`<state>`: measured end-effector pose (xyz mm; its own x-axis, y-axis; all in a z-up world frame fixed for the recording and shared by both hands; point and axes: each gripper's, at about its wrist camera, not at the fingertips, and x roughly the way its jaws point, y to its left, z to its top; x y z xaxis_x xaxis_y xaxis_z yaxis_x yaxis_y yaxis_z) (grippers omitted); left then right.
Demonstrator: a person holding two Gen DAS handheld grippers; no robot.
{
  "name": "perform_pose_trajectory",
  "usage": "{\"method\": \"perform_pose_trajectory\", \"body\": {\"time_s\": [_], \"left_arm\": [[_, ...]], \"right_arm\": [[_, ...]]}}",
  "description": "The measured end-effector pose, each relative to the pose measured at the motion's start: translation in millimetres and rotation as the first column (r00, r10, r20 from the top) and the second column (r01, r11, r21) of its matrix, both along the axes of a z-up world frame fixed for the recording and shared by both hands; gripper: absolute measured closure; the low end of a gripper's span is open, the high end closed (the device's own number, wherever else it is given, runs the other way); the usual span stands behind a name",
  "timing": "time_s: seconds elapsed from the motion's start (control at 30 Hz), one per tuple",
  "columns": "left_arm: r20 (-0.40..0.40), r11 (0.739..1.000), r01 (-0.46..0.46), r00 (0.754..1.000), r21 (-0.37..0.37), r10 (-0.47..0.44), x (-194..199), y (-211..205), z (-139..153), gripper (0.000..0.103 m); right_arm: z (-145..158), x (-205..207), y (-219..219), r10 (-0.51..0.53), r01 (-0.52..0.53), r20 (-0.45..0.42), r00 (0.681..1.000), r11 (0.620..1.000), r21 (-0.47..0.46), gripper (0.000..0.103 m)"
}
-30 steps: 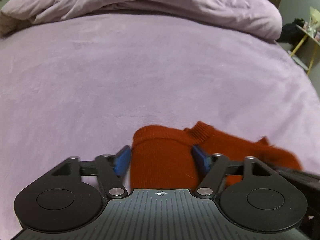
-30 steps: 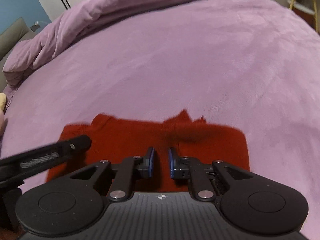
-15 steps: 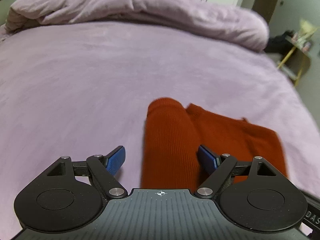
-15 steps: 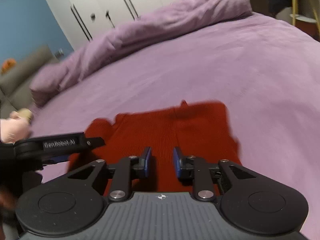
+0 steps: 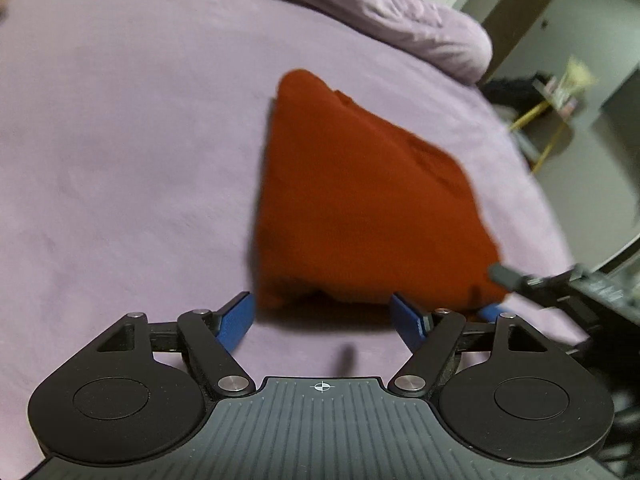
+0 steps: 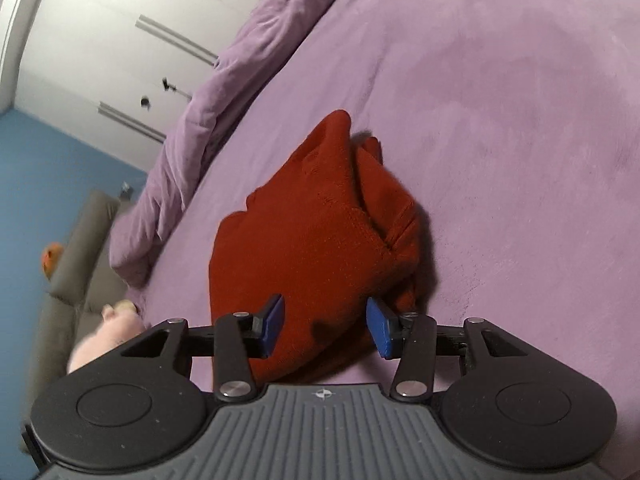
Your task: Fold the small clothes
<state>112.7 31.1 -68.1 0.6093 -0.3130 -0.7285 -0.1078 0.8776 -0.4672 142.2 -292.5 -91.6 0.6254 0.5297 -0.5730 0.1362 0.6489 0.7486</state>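
My left gripper (image 5: 322, 318) stands wide and released, its blue pads clear of the cloth on either side, with only bare bed showing directly between them and the near edge of the red garment (image 5: 360, 200) lying just beyond the tips. My right gripper (image 6: 325, 326) has just been opening its jaws; the garment's near corner sits between the pads, but neither pad appears to press on it, so I read that hand as having let go too. The garment is a small red knit, folded into a thick bundle and resting on the purple bed (image 5: 120, 160), well short of the heaped duvet (image 5: 400, 12) at the far end. Taking the garment as my landmark: in the left wrist view its long axis runs away from me, from the broad near edge by my fingertips to a narrower far end toward the duvet, and it sits slightly right of my left gripper's centre line. In the right wrist view the same bundle runs from my jaws up toward the duvet (image 6: 224, 92), with a loose flap or folded layer standing open along its right side (image 6: 384, 208). My right hand is the nearer one, since its pads already flank the cloth, while my left stops just short of the near edge. I judge that any further fold or smoothing turns on that open layer at the garment's right side, which my right gripper is better placed to reach. The left wrist view is blurred, so I cannot tell the finer edges there.
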Motion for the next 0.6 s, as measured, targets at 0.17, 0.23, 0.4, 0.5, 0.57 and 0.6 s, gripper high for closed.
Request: {"method": "perform_pose_trajectory", "body": {"time_s": [0.17, 0.23, 0.4, 0.5, 0.57, 0.6], "left_arm": [[-0.044, 0.974, -0.137, 0.990, -0.181, 0.131, 10, 13, -9, 0.024], [-0.047, 0.963, -0.139, 0.990, -0.230, 0.131, 11, 16, -8, 0.024], [-0.077, 0.900, -0.143, 0.990, -0.413, 0.122, 9, 20, -17, 0.027], [-0.111, 0.884, -0.211, 0.977, -0.416, 0.181, 19, 20, -30, 0.032], [-0.136, 0.861, -0.267, 0.964, -0.433, 0.231, 22, 22, -35, 0.039], [-0.141, 0.843, -0.294, 0.956, -0.451, 0.257, 22, 24, -35, 0.041]], "right_arm": [[-22, 4, -8, -0.083, 0.093, -0.061, 0.995, 0.979, 0.179, 0.081], [-28, 3, -10, -0.094, 0.110, -0.072, 0.993, 0.960, 0.259, 0.093], [-30, -1, -12, -0.104, 0.110, -0.037, 0.994, 0.922, 0.372, 0.095], [-29, -1, -8, -0.107, 0.111, -0.033, 0.994, 0.916, 0.385, 0.095], [-30, -3, -7, -0.110, 0.110, -0.025, 0.994, 0.893, 0.437, 0.096], [-31, -4, -10, -0.116, 0.114, -0.025, 0.993, 0.868, 0.484, 0.096]]}}
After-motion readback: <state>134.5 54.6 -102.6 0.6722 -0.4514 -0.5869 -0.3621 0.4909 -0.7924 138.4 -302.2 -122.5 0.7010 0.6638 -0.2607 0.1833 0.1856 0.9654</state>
